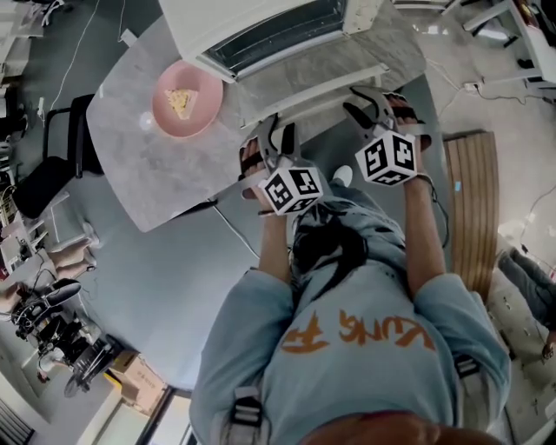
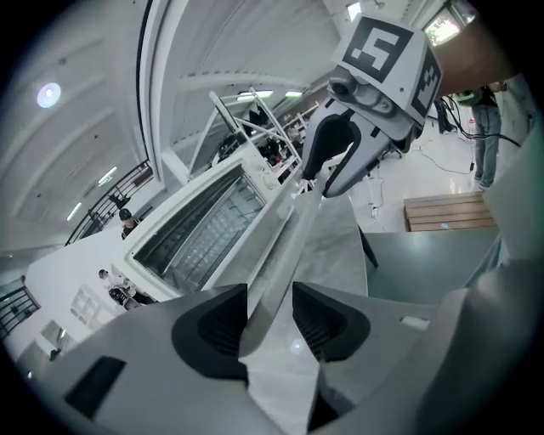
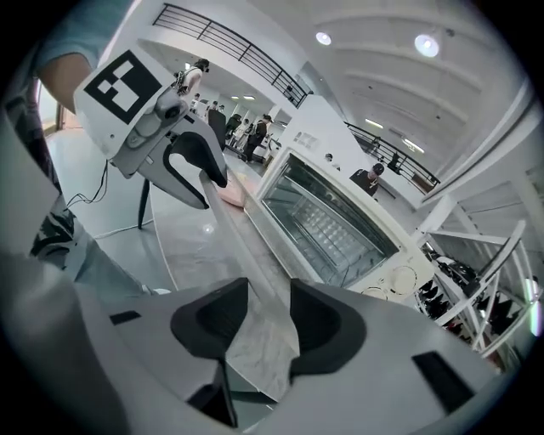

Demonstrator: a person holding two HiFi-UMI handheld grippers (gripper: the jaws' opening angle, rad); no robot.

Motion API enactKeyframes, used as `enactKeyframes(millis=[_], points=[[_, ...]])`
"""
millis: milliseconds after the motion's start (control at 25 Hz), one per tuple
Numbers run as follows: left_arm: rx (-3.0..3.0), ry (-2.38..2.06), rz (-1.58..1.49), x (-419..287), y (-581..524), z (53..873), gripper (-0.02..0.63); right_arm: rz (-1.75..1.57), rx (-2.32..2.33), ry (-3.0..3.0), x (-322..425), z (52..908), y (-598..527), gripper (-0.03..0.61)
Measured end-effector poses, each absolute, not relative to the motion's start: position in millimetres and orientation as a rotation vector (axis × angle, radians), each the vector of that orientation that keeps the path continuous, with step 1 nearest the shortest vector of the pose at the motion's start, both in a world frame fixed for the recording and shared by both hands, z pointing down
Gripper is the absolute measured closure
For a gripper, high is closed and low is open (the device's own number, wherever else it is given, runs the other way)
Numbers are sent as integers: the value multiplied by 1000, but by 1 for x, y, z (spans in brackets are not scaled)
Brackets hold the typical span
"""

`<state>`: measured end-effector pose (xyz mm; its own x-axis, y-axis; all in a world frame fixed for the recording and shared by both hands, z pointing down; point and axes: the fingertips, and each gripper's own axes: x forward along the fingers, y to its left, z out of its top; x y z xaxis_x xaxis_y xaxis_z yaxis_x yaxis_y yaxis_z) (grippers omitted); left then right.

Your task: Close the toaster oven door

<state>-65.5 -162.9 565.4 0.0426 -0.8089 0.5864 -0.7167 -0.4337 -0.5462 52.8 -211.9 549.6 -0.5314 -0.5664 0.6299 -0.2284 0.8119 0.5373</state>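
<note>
**Head view.** The oven stands on the table, just beyond both grippers. Its door appears to be open and laid down flat toward the person. The left gripper is at the left part of the door's near edge and the right gripper is at the right part. A stretch of bare edge lies between them.

**Left gripper view.** The jaws of the left gripper stand apart. The door's edge passes between them, but the pads do not seem to press on it, so nothing is grasped. Following the same edge onward, I see the right gripper farther along.

**Right gripper view.** The right gripper is also released. Its jaws are apart, with the door running between them and onward to the left gripper. The open cavity of the oven lies to the right of the jaws.

**The step in hand.** I judge that the step is to take hold of the edge. To do this well, both pairs of jaws should close on it squarely. They should then lift together, up and away from the person, following an arc about the far hinge. Keeping both ends at equal height would stop the door from twisting.

**Direction.** The door's long axis runs from one gripper to the other. Its free edge points to the person and its hinge side points to the oven.
</note>
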Motion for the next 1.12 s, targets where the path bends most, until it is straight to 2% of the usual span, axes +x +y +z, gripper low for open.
enactKeyframes(millis=[160, 1120], points=[[-2174, 1633, -1314, -72, -174, 547, 462, -543, 604, -2114, 49, 537, -223, 443], [-2128, 1638, -1303, -114, -270, 479, 440, -701, 758, -2178, 5, 464, -314, 437]])
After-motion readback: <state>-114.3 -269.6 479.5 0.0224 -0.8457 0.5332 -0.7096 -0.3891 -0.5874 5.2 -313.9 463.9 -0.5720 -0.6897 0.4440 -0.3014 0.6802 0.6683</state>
